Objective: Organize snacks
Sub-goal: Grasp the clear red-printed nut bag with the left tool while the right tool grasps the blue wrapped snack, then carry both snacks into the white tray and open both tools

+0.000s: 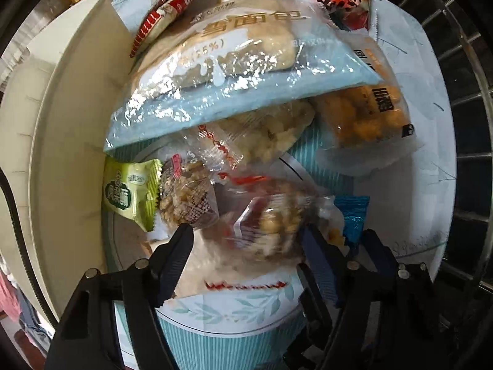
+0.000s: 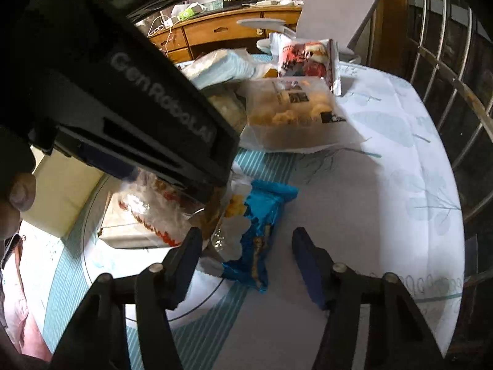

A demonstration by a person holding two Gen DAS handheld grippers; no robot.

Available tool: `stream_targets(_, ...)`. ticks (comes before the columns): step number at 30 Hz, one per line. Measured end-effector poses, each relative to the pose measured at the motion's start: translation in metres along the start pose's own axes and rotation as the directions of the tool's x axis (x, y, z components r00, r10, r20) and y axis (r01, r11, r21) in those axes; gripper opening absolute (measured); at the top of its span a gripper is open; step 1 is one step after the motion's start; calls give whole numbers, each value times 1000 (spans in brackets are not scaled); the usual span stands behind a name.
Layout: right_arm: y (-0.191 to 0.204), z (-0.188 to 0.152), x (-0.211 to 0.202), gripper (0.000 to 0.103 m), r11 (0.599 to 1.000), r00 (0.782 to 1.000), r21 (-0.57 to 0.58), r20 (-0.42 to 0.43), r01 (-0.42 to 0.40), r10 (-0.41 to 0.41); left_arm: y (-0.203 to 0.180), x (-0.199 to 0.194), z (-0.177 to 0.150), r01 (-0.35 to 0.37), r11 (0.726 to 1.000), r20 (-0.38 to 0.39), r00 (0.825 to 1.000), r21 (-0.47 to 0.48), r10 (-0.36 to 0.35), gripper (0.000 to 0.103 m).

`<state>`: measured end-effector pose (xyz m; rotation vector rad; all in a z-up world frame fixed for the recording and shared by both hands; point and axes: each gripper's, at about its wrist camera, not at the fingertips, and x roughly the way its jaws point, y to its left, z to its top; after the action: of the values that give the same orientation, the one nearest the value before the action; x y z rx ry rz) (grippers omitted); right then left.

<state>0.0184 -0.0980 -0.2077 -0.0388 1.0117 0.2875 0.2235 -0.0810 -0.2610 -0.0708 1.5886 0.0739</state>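
A: What does the left gripper (image 1: 246, 240) have under it?

B: A clear packet of nutty bites (image 1: 271, 225), red-printed, lying on the table (image 1: 416, 185) in the heap of snacks. It sits between the two fingers, but the picture is blurred there (I cannot tell whether the pads press it), and the jaws stand partly apart.

A: What lies around it?

B: A green packet (image 1: 131, 199) at the left, just beside a cream box wall (image 1: 71, 141); a clear packet of walnut crisp (image 1: 185, 197) touching the green one; a big pale-blue bread bag (image 1: 222, 71) lying over the pile above; an orange snack bag (image 1: 369, 117) to the right.

A: And the right gripper (image 2: 246, 246)?

B: Its jaws are apart, tips near the cloth. A blue foil packet (image 2: 265, 225) lies between them, closer to the left finger, and neither pad touches it. The body of the left gripper fills that view's upper left, above the clear packet. Farther back, a red-and-white packet (image 2: 305, 55) stands behind the orange snack bag
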Motion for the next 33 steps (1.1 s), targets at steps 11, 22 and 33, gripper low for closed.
stream_targets(11, 5, 0, 1, 34, 1000, 1000, -23, -17, -6, 5, -1, 3, 3, 0, 1000, 18, 1000, -5, 0, 41)
stream_targets(22, -2, 4, -17, 32, 999, 1000, -40, -18, 24, -25, 4, -47, -6, 19, 1000, 53, 998, 1, -19, 36)
stream_targets(33, 8, 0, -54, 32, 995, 998, -85, 18, 60, -58, 23, -117, -49, 87, 996, 182, 980, -16, -82, 36)
